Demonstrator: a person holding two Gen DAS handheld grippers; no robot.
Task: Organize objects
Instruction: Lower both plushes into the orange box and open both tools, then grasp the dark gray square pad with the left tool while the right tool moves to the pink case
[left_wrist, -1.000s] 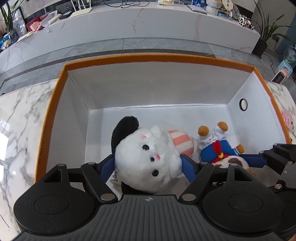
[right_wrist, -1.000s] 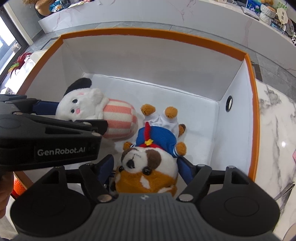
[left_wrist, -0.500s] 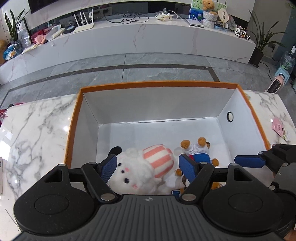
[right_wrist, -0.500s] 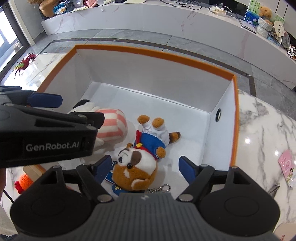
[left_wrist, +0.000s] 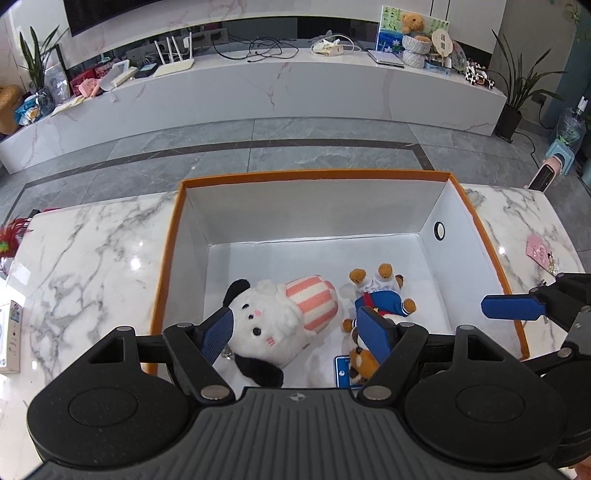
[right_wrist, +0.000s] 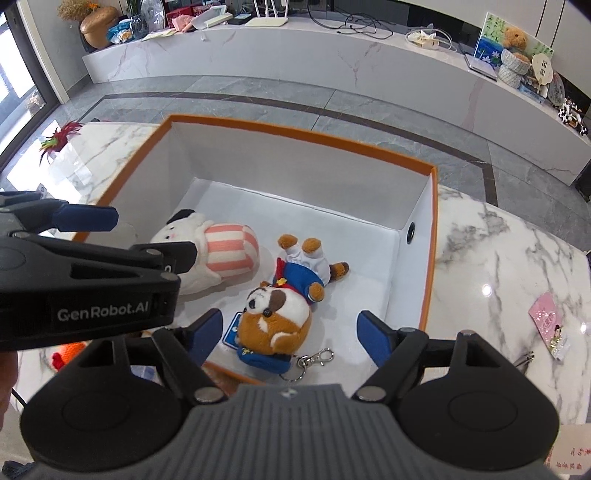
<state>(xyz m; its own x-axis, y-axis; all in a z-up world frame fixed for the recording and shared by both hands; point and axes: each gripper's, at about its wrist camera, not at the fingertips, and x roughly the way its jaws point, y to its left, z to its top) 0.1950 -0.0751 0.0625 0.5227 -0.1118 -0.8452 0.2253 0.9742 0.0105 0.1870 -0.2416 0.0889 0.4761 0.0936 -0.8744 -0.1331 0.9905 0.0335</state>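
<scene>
An orange-rimmed box (left_wrist: 314, 174) with white walls stands on the marble table (left_wrist: 92, 258). Inside it lie a white plush dog (left_wrist: 273, 321) with black ears and a pink striped body, and to its right a brown plush dog (left_wrist: 384, 301) in a blue sailor suit. My left gripper (left_wrist: 295, 332) hovers above the white one, open, touching nothing. The right wrist view has the brown plush dog (right_wrist: 277, 314) on the box (right_wrist: 295, 131) floor, below my right gripper (right_wrist: 290, 332), which is open and clear of it. The white plush dog (right_wrist: 221, 254) is partly hidden by the left gripper's fingers (right_wrist: 85, 218).
A metal key clip (right_wrist: 314, 360) trails from the brown plush. A pink card (right_wrist: 548, 314) lies on the table right of the box, a red feathered thing (right_wrist: 59, 138) far left, an orange toy (right_wrist: 66, 354) near left. A long marble counter with clutter runs behind.
Both grippers have lifted up and back out of the box, so both plush toys look smaller and lie free on its floor. The right jaws have widened off the brown plush.
</scene>
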